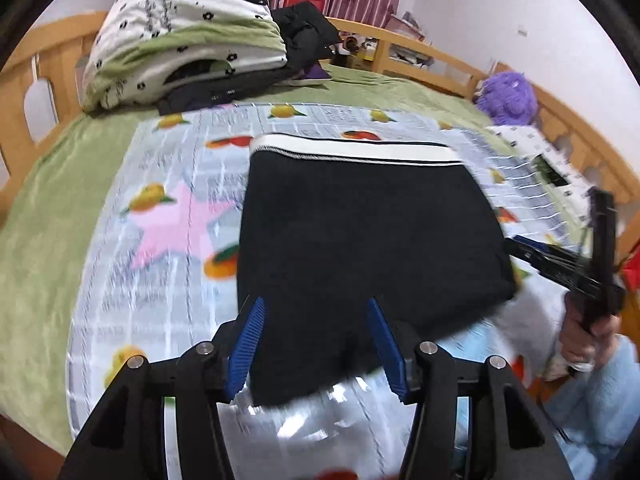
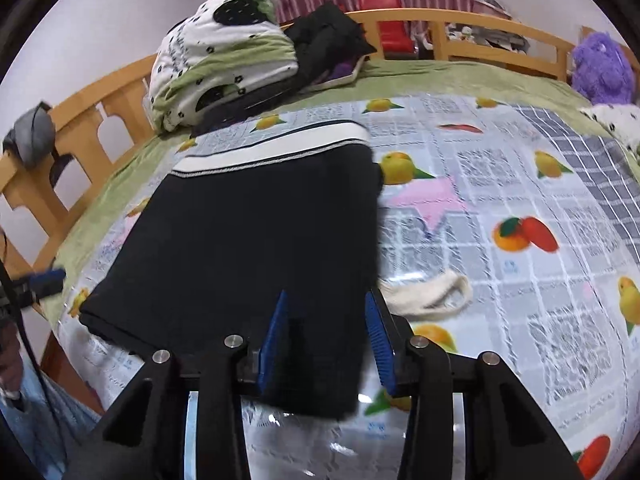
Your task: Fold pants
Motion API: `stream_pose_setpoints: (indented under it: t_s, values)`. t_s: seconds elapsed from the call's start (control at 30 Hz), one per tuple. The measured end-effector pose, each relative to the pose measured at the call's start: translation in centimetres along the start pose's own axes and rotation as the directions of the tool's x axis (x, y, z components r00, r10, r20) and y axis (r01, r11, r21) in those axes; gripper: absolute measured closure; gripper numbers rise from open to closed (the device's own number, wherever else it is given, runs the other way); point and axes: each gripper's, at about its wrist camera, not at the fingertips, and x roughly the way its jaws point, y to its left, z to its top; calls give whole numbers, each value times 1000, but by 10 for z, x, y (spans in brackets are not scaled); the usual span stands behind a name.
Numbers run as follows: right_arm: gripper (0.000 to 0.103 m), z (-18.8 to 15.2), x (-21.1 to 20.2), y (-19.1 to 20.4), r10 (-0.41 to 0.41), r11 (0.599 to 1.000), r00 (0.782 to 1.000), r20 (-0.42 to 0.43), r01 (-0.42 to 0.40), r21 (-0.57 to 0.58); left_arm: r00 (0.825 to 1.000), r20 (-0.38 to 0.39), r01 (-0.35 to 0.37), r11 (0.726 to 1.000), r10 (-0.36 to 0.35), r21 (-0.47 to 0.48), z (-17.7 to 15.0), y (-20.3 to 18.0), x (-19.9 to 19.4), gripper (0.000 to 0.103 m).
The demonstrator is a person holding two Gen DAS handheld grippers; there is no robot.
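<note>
Left wrist view shows a wooden-railed bed (image 1: pixel 448 60) covered by a green blanket (image 1: pixel 44 216), and over that a glossy fruit-printed plastic sheet (image 1: pixel 168 216). At the far left sits a folded quilt (image 1: pixel 184 36) with dark clothes beside it; a purple plush toy (image 1: pixel 508 96) rests by the far right rail.

The black pants (image 1: pixel 360 232) lie in the middle of the sheet as an already folded rectangle, the white-striped waistband (image 1: pixel 360 150) at the far end and the near edge hanging toward the cameras. The long axis appears to run near to far, the waistband pointing away from the person.

The fabric looks soft, limp and light, probably a knit; it should drape and slide easily on the slick plastic, so the best hold is likely at the two near corners, pinching all layers together.

The left gripper (image 1: pixel 316 344) is part open, its blue pads on either side of the near left corner with clear gaps, not pressing. In the right wrist view the right gripper (image 2: pixel 326 340) is likewise part open around the near right corner; the cloth lies between the pads, seemingly unpinched. A small cream cloth loop (image 2: pixel 428 294) lies just right of it on the sheet.
</note>
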Motion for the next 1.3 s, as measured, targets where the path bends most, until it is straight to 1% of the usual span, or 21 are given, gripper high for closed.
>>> stream_pose_setpoints:
  t_s: [0.07, 0.1, 0.13, 0.17, 0.23, 0.27, 0.33, 0.37, 0.43, 0.5, 0.53, 0.57, 0.6, 0.67, 0.77, 0.9, 1.0, 1.07, 1.17, 1.23, 1.3]
  values:
    - [62, -1, 13, 7, -38, 999, 999, -30, 37, -29, 998, -31, -52, 999, 53, 7, 2, -2, 22, 49]
    - [61, -5, 24, 10, -91, 995, 994, -64, 87, -56, 996, -66, -66, 998, 66, 14, -1, -2, 34, 49]
    - [61, -9, 27, 12, -102, 992, 992, -70, 97, -76, 991, -108, -80, 996, 82, 26, -6, -1, 48, 48]
    - [61, -11, 26, 13, -105, 990, 993, -60, 99, -96, 987, -131, -91, 995, 95, 37, -16, 0, 62, 43]
    - [61, -11, 21, 11, -85, 991, 994, -71, 76, -112, 991, -90, -93, 995, 95, 25, -22, 4, 61, 38]
    - [61, -11, 19, 7, -65, 993, 995, -75, 57, -101, 993, -91, -73, 997, 73, -1, -20, 7, 57, 39]
    - [62, -10, 10, -2, -40, 997, 998, -53, 37, -63, 999, -46, 12, 994, -17, -109, -13, 18, 44, 40]
    - [62, -9, 3, -7, -28, 999, 999, -25, 27, -29, 999, -21, 28, 991, -31, -133, -11, 19, 40, 38]
    - [62, -6, -3, -11, 5, 999, 1000, 5, -5, 45, 1000, -4, 11, 990, -11, -139, -7, 16, 39, 38]
    - [62, -3, -4, -8, 12, 996, 1000, 21, -14, 84, 999, -36, -17, 994, 13, -109, -7, 4, 51, 38]
    - [62, -2, -2, -3, -11, 997, 999, 31, 9, 79, 997, -69, -37, 995, 31, -94, -8, -1, 59, 37]
    - [62, -2, 1, 1, -32, 997, 999, 28, 30, 68, 991, -101, -89, 994, 82, -66, -11, -7, 68, 33]
    - [62, -2, 11, 8, -70, 997, 998, -3, 70, 36, 989, -89, -122, 992, 118, -40, -13, -13, 70, 31]
    - [59, -6, 25, 16, -124, 992, 991, -45, 124, -5, 987, -74, -142, 989, 139, -31, -15, -19, 72, 27]
    - [58, -11, 24, 17, -136, 991, 991, -19, 136, 7, 990, -78, -121, 991, 116, -65, -14, -13, 69, 27]
    - [50, -15, 23, 3, -83, 990, 995, -48, 87, 107, 990, -77, -123, 989, 117, -81, -16, -11, 68, 26]
    - [50, -16, 24, -8, -26, 979, 997, -75, 40, 200, 989, -78, -134, 987, 128, -84, -16, -12, 66, 26]
    - [50, -17, 24, -10, -19, 973, 996, -83, 37, 228, 988, -80, -136, 986, 129, -92, -17, -12, 66, 26]
    - [50, -14, 23, -1, -69, 979, 994, -89, 84, 184, 988, -87, -137, 985, 129, -100, -18, -12, 62, 26]
    - [56, -10, 17, 11, -128, 984, 988, -88, 137, 109, 988, -90, -137, 985, 128, -103, -18, -12, 60, 26]
    - [58, -7, 5, 19, -171, 982, 983, -66, 176, 73, 988, -85, -136, 985, 127, -102, -17, -14, 54, 26]
